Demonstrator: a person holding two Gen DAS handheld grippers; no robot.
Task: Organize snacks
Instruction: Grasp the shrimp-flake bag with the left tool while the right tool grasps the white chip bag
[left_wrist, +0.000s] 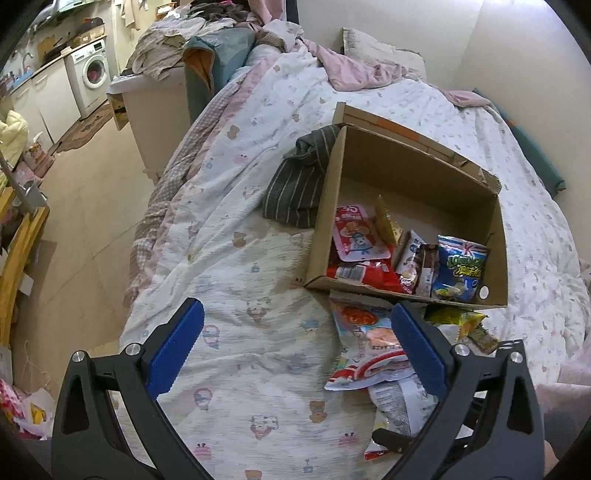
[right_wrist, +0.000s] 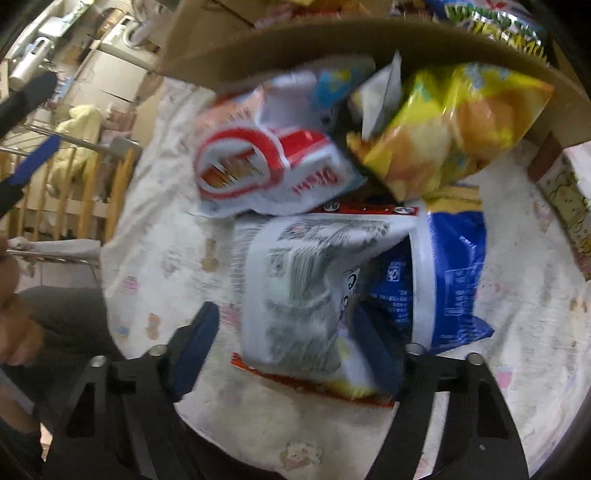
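Observation:
A cardboard box (left_wrist: 406, 177) lies on the bed and holds several snack packs, among them a blue chips bag (left_wrist: 460, 269) and a red pack (left_wrist: 360, 236). More packs lie in front of the box: a red-and-white pack (left_wrist: 369, 354) (right_wrist: 266, 166), a yellow bag (right_wrist: 454, 125), a grey-white pack (right_wrist: 306, 291) and a blue pack (right_wrist: 454, 280). My left gripper (left_wrist: 295, 347) is open and empty above the bedspread, left of that pile. My right gripper (right_wrist: 284, 347) is open, with its jaws on either side of the grey-white pack's near end.
A striped grey cloth (left_wrist: 299, 181) lies against the box's left wall. The bed's left edge (left_wrist: 147, 236) drops to the floor. A wooden crib rail (right_wrist: 74, 192) stands to the left. A washing machine (left_wrist: 92, 70) is far back. The wall (left_wrist: 517, 74) runs along the bed's right.

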